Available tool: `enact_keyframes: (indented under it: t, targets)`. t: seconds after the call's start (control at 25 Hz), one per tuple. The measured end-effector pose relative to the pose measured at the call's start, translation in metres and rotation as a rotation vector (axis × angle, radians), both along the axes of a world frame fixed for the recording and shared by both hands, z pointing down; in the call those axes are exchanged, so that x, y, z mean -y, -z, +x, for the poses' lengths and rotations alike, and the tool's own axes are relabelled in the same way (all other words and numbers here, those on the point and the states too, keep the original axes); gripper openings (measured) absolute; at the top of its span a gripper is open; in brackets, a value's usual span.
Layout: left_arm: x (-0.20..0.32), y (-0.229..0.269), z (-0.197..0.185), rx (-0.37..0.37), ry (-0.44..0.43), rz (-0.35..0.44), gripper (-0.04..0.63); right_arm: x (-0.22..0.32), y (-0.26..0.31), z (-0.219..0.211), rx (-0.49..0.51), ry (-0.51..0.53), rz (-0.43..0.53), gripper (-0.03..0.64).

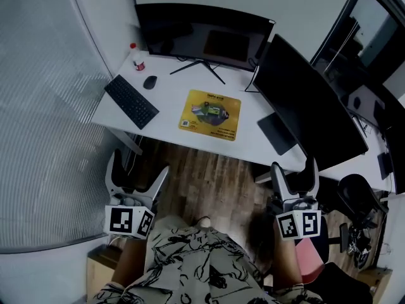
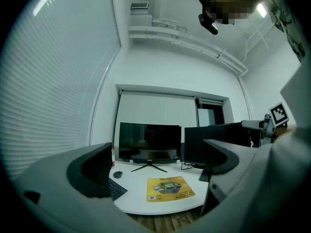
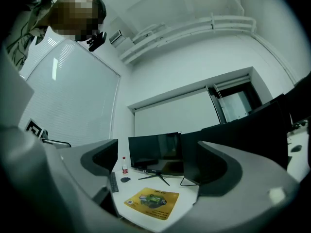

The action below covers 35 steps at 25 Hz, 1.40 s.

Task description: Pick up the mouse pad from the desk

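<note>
Mouse pad (image 1: 210, 114): yellow, flat on white desk (image 1: 171, 84), right of keyboard (image 1: 131, 101).
Left gripper (image 1: 138, 173): jaws wide apart, empty, clear of the desk.
Right gripper (image 1: 294, 170): jaws wide apart, empty.

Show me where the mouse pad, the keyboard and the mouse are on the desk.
mouse pad (image 1: 210, 114), head view, on the middle of its yellow top.
keyboard (image 1: 131, 101), head view, on the middle of its black keys.
mouse (image 1: 150, 82), head view, on the top of its dark shell.
</note>
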<state>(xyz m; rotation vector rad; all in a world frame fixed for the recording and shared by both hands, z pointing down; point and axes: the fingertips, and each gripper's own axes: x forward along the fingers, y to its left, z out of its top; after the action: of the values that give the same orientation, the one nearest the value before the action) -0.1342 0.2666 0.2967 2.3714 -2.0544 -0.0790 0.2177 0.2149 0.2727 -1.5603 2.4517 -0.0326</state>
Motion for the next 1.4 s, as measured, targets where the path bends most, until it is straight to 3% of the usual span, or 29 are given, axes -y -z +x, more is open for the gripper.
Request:
enact_keyframes:
  t: [0.32, 0.64, 0.88, 1.4]
  targets:
    - [0.020, -0.024, 0.003, 0.012, 0.013, -0.086, 0.568, 0.027, -0.028, -0.007, -0.007, 0.050, -0.065, 0.500]
    - [0.066, -0.023, -0.001, -0.021, -0.027, -0.071, 0.568, 0.063, -0.026, -0.023, -0.027, 0.057, -0.048, 0.499]
    - [0.121, -0.006, -0.018, -0.023, -0.050, -0.040, 0.568, 0.109, -0.014, -0.045, -0.040, 0.048, -0.046, 0.499]
    - [0.230, -0.003, -0.067, -0.043, -0.111, -0.052, 0.568, 0.198, 0.003, -0.092, -0.057, -0.017, -0.033, 0.499]
